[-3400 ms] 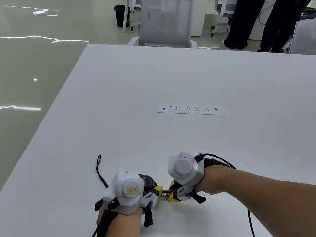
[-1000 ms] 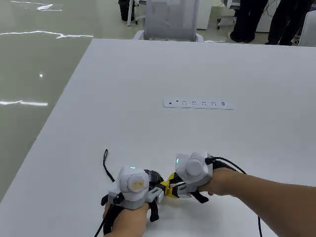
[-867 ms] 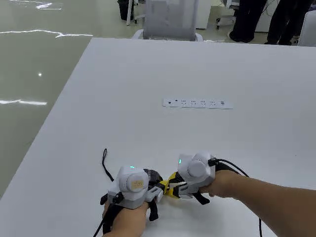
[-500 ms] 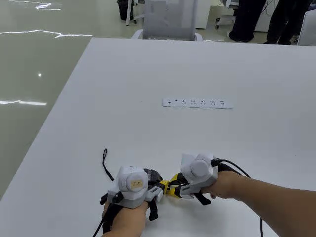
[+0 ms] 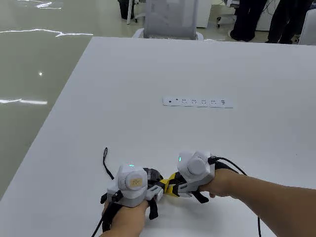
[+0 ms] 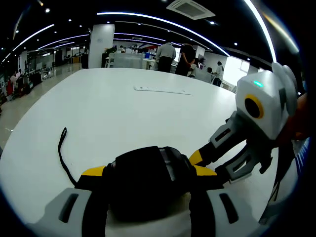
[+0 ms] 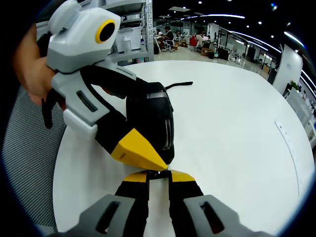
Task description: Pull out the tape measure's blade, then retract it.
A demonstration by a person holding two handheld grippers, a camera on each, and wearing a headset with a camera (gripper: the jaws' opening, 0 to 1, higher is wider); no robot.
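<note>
Tape measure (image 6: 148, 180) clamped, blade tip (image 7: 158, 173) pinched

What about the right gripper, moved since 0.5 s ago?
Yes, slightly. Against the power strip, steady in the head view, the right gripper has shifted left, toward the tape measure.

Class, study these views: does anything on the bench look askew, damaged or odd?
Nothing stands out. The left gripper clamps the black tape measure, the right gripper pinches its blade tip, and the power strip lies flat.
</note>
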